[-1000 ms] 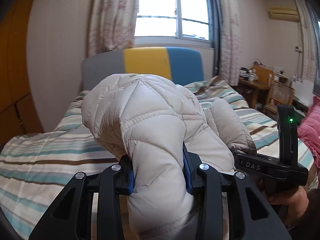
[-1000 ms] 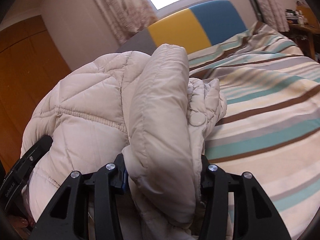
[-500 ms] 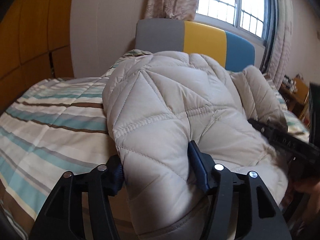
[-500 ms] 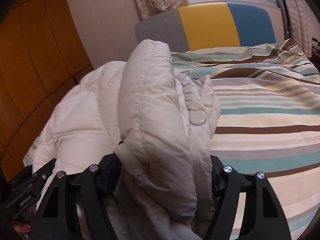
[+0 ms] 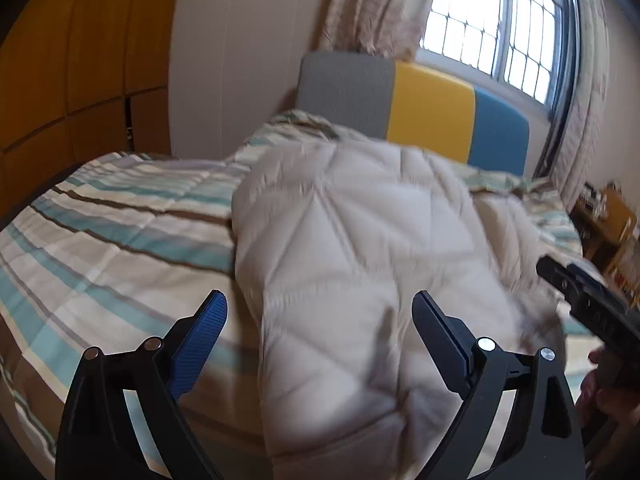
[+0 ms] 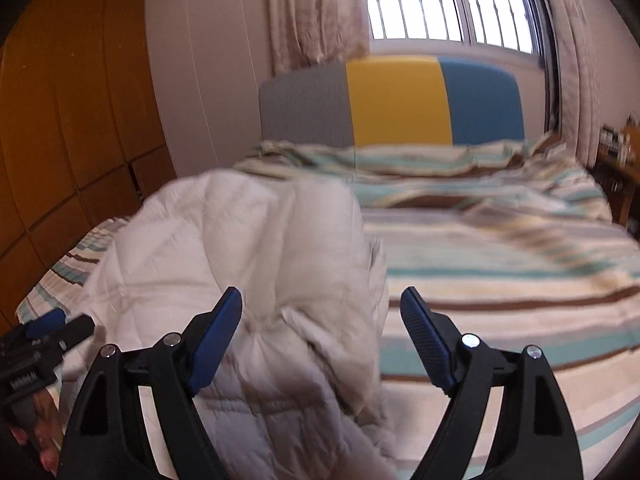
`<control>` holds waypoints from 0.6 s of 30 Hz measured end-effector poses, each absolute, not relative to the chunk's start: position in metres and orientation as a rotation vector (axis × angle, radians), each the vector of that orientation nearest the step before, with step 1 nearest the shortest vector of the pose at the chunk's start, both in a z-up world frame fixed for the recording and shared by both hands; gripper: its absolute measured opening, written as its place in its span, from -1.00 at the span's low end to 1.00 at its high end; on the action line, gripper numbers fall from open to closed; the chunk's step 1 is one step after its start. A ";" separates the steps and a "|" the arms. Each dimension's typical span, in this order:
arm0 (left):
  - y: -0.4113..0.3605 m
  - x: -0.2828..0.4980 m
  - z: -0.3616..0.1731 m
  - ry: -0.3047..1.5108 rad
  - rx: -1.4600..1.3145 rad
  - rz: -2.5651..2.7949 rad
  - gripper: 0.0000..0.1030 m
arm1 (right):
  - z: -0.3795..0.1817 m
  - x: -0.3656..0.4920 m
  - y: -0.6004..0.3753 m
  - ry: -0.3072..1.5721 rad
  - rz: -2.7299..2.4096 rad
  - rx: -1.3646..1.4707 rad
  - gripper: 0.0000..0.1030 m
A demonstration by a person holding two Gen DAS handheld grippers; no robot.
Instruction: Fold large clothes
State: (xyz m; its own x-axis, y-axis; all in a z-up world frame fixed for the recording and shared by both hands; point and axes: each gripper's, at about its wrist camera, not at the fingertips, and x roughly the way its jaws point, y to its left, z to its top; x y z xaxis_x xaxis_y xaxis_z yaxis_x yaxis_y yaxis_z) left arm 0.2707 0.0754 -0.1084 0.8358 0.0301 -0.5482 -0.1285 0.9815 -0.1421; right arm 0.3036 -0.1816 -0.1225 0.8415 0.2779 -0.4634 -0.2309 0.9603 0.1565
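Cream quilted down jacket (image 5: 360, 264) bundled lengthwise on striped bed (image 5: 100, 240), near edge hanging toward the cameras, far end short of the headboard (image 5: 416, 112). Blurred in both views; seams only partly legible. Left of jacket: broad band of bare striped cover out to the bed edge. Right of jacket (image 6: 256, 280): wide stretch of bare cover (image 6: 500, 272) out to the far side.

Left gripper (image 5: 320, 320) fingers (image 5: 204, 336) spread wide, released, straddling the jacket's near end; contact with fabric not determinable. Right gripper (image 6: 320, 316) fingers (image 6: 218, 332) likewise spread and released, left finger over the jacket, right finger over bare cover.

Writing on left gripper body (image 6: 28, 364), seen in right view, too blurred to read.

Behind headboard: barred window (image 5: 496, 28) with curtains (image 5: 376, 4). Left of bed: orange wooden wardrobe (image 5: 80, 60).
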 end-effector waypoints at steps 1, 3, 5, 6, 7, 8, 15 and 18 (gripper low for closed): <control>0.075 0.274 -0.102 0.572 -0.183 0.088 0.81 | -0.114 0.305 -0.182 0.486 0.276 0.092 0.57; 0.074 0.288 -0.087 0.567 -0.191 0.098 0.81 | -0.102 0.312 -0.179 0.482 0.293 0.088 0.54; 0.071 0.300 -0.077 0.564 -0.178 0.113 0.81 | -0.095 0.325 -0.173 0.496 0.305 0.082 0.36; 0.069 0.310 -0.072 0.567 -0.158 0.132 0.81 | -0.093 0.334 -0.170 0.515 0.314 0.075 0.19; 0.067 0.316 -0.070 0.570 -0.145 0.144 0.81 | -0.092 0.331 -0.165 0.527 0.318 0.066 0.01; 0.064 0.325 -0.067 0.579 -0.129 0.160 0.81 | -0.092 0.339 -0.160 0.543 0.321 0.050 -0.10; 0.052 0.384 -0.084 0.691 -0.044 0.204 0.81 | -0.109 0.375 -0.136 0.651 0.348 -0.021 -0.25; 0.054 0.397 -0.102 0.709 -0.036 0.216 0.81 | -0.125 0.394 -0.136 0.696 0.329 -0.013 -0.25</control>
